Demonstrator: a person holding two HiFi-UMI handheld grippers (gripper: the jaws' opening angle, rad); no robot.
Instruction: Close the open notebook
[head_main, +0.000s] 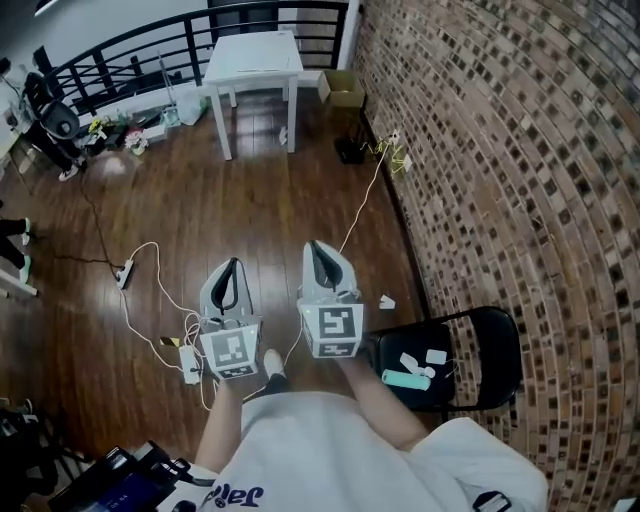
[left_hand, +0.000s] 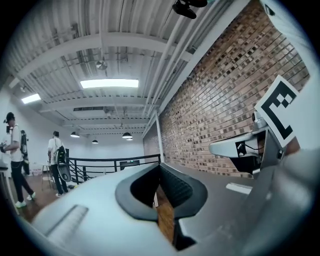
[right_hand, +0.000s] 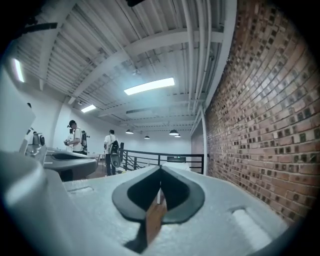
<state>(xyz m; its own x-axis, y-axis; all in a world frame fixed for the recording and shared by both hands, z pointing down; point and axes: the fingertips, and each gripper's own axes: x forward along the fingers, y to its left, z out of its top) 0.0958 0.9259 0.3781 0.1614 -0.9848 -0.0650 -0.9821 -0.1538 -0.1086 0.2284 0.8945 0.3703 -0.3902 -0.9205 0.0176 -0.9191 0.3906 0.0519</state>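
Head view: both tongs shut and level over the floor

Head view looks steeply down on the wooden floor (head_main: 250, 210), with my two tongs held side by side in front of the person's white shirt (head_main: 320, 450). The left tongs (head_main: 235, 262) and the right tongs (head_main: 315, 245) both point away from the body, near each other but not touching, each with its marker cube facing up. The notebook shows in none of my three views, so I cannot place it.

Left gripper view shows the dark pads meeting at the tip with nothing between them; only a sliver of floor shows below the join. Right gripper view gives the same reading: pads together, nothing held.

Far ahead of the tongs a white bench (head_main: 253, 55) stands near a black railing (head_main: 130, 50), and a cardboard box (head_main: 343, 88) sits just beside the brick wall (head_main: 520, 150) that runs down the right side. A black chair (head_main: 490, 345) stands against that wall, to the right of the right tongs, with a teal object (head_main: 405, 379) and a few white scraps on its seat. White cables trail across the floor to a power strip (head_main: 125, 272) on the left. Two people (right_hand: 112, 150) stand by the railing in the right gripper view.
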